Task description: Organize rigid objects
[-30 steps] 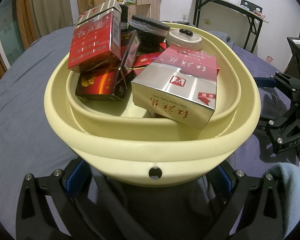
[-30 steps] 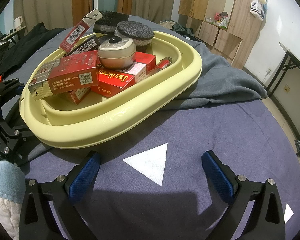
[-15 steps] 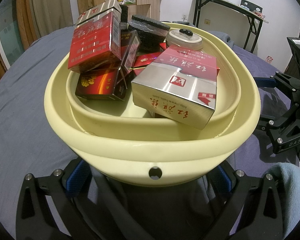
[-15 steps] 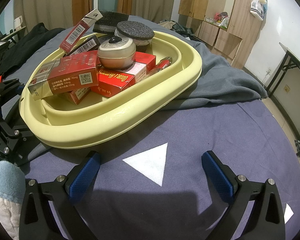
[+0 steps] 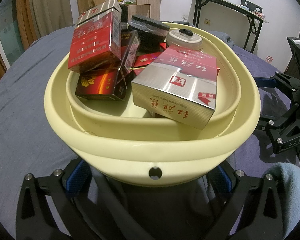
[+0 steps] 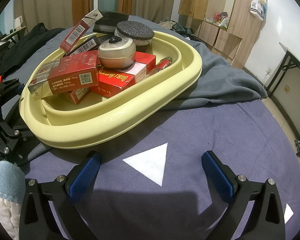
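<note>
smooth cream plastic basin [image 5: 150,140], boxy cartons [image 5: 176,92]

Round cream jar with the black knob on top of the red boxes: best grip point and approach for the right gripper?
Grip the jar across its bulging lower body, below the lid, coming in level from the right gripper side. The knob is too small for the pads. The jar sits upright on a red box, with its near side clear. Jaws are open.

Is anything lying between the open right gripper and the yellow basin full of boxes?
Nothing visible does. Between the right gripper and the yellow basin there is only bare blue cloth with a white triangle.
</note>
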`<state>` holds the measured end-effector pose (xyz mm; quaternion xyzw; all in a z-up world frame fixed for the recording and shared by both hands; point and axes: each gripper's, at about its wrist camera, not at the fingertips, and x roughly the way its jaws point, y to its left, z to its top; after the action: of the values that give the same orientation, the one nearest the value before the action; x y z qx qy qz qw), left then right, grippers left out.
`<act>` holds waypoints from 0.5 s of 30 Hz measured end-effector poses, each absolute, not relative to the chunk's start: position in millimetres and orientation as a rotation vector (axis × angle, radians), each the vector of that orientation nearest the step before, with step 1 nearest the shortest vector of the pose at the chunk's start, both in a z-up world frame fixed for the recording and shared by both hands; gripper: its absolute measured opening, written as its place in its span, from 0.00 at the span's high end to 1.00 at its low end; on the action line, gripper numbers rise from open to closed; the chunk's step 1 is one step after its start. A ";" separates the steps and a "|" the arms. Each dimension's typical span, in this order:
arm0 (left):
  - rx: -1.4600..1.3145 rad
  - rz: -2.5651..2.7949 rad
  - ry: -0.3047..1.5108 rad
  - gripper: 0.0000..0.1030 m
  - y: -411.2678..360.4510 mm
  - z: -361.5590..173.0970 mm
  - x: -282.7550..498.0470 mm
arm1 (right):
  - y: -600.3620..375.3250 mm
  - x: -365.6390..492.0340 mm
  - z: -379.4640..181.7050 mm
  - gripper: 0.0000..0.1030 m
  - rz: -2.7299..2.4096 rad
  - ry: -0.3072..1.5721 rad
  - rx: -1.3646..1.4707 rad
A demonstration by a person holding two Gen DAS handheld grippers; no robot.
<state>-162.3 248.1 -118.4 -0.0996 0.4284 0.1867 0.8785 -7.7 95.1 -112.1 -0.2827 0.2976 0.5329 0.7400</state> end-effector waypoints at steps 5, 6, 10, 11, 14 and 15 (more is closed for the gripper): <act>-0.208 0.389 0.893 0.00 248.1 -118.4 -162.0 | 97.8 -0.4 -112.3 0.00 1.170 0.653 -0.620; -0.208 0.389 0.893 0.00 248.1 -118.4 -162.2 | 96.8 -5.5 -112.3 0.00 1.169 0.652 -0.621; -0.208 0.389 0.893 0.00 248.1 -118.4 -162.3 | 96.5 -5.3 -112.2 0.00 1.169 0.652 -0.621; -0.208 0.389 0.893 0.00 248.0 -118.4 -162.1 | 96.7 -3.6 -112.2 0.00 1.169 0.653 -0.620; -0.208 0.389 0.893 0.00 248.0 -118.4 -162.1 | 96.4 -3.7 -112.1 0.00 1.169 0.653 -0.620; -0.208 0.389 0.893 0.00 248.0 -118.4 -162.3 | 96.2 -4.4 -112.0 0.00 1.169 0.653 -0.619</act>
<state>-162.3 248.0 -118.4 -0.0996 0.4284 0.1867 0.8785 -4.4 96.2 -112.0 -0.2824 0.2977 0.5331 0.7399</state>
